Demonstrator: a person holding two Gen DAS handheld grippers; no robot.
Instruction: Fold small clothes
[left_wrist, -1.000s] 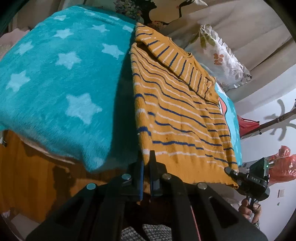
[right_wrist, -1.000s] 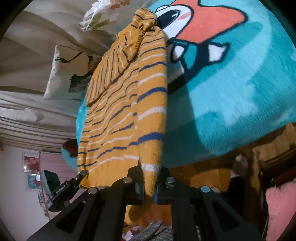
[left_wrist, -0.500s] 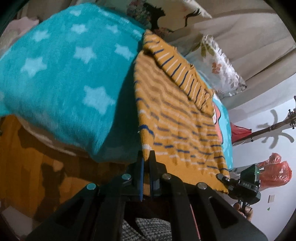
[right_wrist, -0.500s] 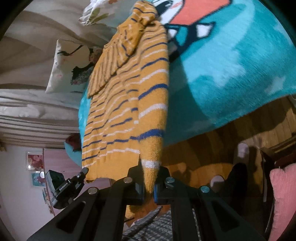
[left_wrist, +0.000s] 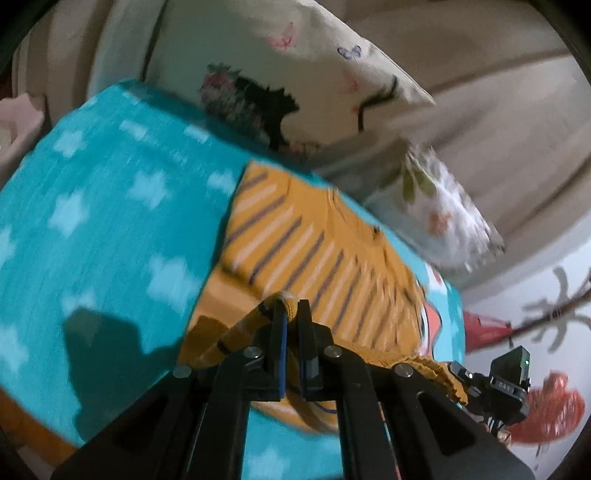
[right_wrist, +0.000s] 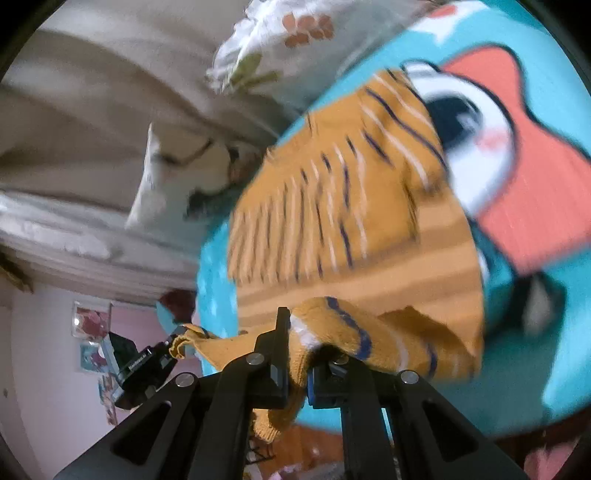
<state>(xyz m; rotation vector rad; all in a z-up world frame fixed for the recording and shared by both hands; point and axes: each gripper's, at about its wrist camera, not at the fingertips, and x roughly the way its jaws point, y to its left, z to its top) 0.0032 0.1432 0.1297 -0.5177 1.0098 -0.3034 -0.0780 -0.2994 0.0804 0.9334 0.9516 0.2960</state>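
With both hem corners pinched, the fold looks to be midway: the left gripper (left_wrist: 290, 321) and right gripper (right_wrist: 299, 332) are each clamped on the mustard-yellow knitted sweater with navy and white stripes (left_wrist: 317, 251), its lower half raised above the part lying on the teal star-patterned fleece blanket (left_wrist: 110, 221) near the bed's head edge. Next, I'd guess, hem meets shoulders evenly. It looks soft and floppy.
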